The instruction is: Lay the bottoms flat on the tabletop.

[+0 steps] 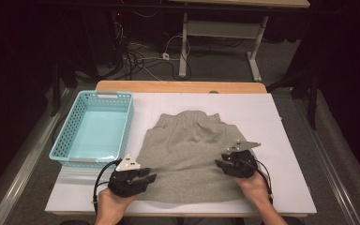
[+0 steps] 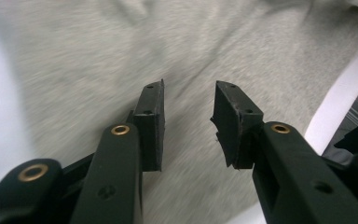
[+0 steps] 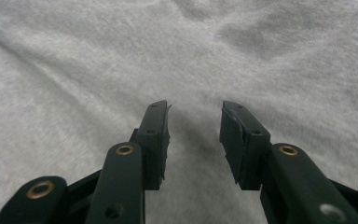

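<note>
A grey knit garment (image 1: 187, 150) with an elastic waistband at its far end lies spread flat on the white table cover (image 1: 281, 154). My left gripper (image 1: 151, 177) is at the garment's near left corner, jaws open and pointing right over the cloth. In the left gripper view the gripper (image 2: 189, 88) has nothing between its pads above the grey fabric (image 2: 98, 56). My right gripper (image 1: 220, 162) hovers over the garment's right side, pointing left. In the right gripper view this gripper (image 3: 194, 106) is open too, with only grey fabric (image 3: 74, 56) beneath it.
An empty light-blue plastic basket (image 1: 65, 136) stands at the table's left, just beyond my left gripper. The table's wooden far edge (image 1: 180, 86) runs behind the garment. Bare white cover lies right of the garment. Cables and desk legs are on the floor beyond.
</note>
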`<state>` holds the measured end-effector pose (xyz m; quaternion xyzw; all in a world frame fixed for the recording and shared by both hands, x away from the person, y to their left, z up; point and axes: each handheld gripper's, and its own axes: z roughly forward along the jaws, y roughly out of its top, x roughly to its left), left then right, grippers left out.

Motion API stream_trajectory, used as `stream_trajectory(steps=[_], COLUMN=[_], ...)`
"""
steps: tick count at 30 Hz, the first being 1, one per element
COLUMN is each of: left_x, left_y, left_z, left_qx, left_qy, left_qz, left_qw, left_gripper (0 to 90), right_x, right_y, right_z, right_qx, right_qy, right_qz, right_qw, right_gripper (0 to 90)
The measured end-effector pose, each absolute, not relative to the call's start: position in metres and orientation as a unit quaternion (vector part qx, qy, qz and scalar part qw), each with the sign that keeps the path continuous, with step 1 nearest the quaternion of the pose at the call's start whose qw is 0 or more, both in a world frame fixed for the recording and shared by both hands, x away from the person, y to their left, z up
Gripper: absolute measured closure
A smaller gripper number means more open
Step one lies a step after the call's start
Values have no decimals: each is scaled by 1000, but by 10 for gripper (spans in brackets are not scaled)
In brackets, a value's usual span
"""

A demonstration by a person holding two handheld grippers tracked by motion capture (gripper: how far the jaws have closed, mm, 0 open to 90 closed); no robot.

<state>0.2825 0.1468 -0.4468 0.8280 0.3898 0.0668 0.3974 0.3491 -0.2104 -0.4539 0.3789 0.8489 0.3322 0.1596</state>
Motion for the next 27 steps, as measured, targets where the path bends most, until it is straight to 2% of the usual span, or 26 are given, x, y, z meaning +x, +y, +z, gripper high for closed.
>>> stream_trajectory(steps=[4, 11, 17, 20, 22, 27], left_x=[287, 292, 300, 303, 305, 305], left_y=[130, 97, 75, 71, 70, 66], left_z=[-451, -457, -470, -473, -474, -473], left_qx=[839, 862, 884, 887, 889, 899], left_qy=[368, 321, 297, 293, 289, 275], left_qz=[56, 51, 43, 43, 41, 40], left_qw=[397, 389, 357, 354, 353, 338], left_gripper=[610, 602, 519, 518, 564, 794], right_x=[340, 313, 295, 288, 286, 288], right_y=[-216, -224, -225, -217, -211, -200], right_z=[-452, -444, -447, -452, -456, -468], right_qx=[385, 381, 383, 373, 367, 361], right_qy=[844, 833, 833, 845, 852, 865], right_qz=[339, 360, 366, 353, 343, 324], right_qw=[156, 176, 157, 150, 149, 131], right_gripper=[635, 662, 656, 652, 644, 636])
